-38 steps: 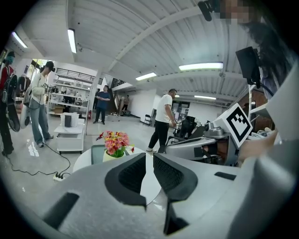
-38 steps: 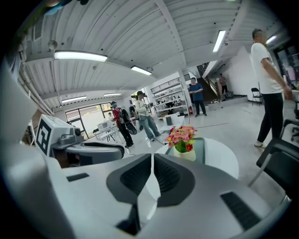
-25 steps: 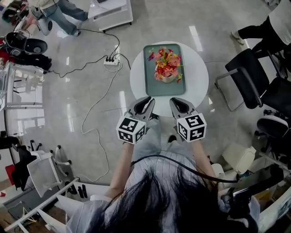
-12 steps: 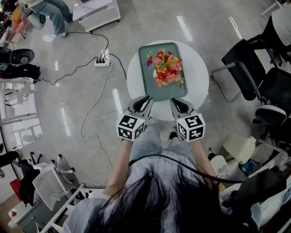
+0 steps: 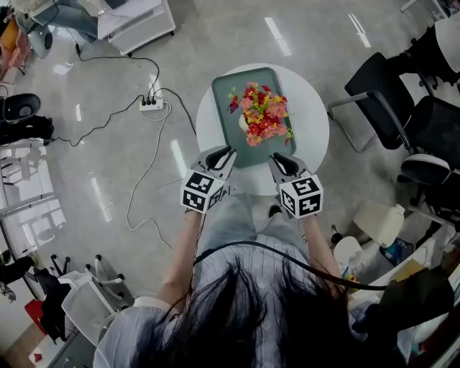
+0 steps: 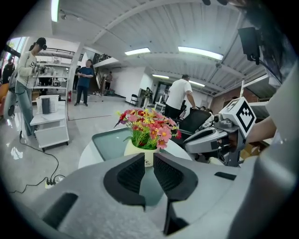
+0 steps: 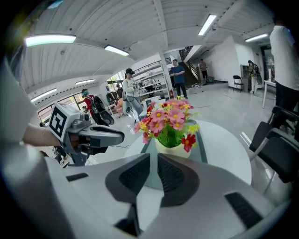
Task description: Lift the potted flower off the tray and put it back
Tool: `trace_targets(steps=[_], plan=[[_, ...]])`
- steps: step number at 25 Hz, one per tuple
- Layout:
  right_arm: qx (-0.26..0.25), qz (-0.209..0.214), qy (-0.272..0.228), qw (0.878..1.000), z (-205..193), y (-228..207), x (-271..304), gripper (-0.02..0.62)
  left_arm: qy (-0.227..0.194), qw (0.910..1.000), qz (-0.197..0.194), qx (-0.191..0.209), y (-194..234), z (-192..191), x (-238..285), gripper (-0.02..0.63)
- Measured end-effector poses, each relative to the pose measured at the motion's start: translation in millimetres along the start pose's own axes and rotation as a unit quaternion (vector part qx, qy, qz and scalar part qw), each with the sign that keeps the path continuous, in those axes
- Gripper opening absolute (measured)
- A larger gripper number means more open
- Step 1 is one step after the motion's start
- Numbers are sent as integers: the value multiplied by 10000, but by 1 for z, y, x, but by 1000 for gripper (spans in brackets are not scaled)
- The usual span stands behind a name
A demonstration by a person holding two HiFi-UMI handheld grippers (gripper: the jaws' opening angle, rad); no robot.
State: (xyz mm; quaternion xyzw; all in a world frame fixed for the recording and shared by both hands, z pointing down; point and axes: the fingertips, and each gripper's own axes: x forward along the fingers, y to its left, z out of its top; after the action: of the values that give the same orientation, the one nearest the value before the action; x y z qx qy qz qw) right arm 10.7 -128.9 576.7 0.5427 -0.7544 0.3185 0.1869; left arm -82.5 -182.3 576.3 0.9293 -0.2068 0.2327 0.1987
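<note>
A cream pot of red, pink and yellow flowers (image 5: 260,115) stands on a grey-green tray (image 5: 228,92) on a round white table (image 5: 310,122). My left gripper (image 5: 227,151) hovers at the tray's near left corner, shut and empty. My right gripper (image 5: 277,159) hovers at the table's near edge, right of the tray, also shut and empty. The left gripper view shows the potted flower (image 6: 148,131) just beyond the left gripper (image 6: 148,156), with the right gripper's body to the right. In the right gripper view the flower pot (image 7: 171,125) sits ahead of the right gripper (image 7: 153,158).
Black office chairs (image 5: 392,108) stand to the table's right. A power strip (image 5: 152,104) with cables lies on the floor to the left. A white cart (image 5: 133,18) stands at the far left. Several people stand in the room's background (image 6: 180,95).
Both grippers have moved forward and down toward the tray's near edge. The table and tray now sit closer to the grippers in the head view. Both stayed shut.
</note>
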Motion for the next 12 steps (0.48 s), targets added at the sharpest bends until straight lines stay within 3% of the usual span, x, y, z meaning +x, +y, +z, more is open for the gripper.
trace_targets(steps=[7, 12], plan=[[212, -60, 188, 9996, -11, -12, 23, 35, 394, 9979, -217, 475, 24, -10, 24, 49], [298, 2, 230, 9993, -16, -18, 39, 37, 526, 9950, -596, 613, 34, -15, 40, 51]])
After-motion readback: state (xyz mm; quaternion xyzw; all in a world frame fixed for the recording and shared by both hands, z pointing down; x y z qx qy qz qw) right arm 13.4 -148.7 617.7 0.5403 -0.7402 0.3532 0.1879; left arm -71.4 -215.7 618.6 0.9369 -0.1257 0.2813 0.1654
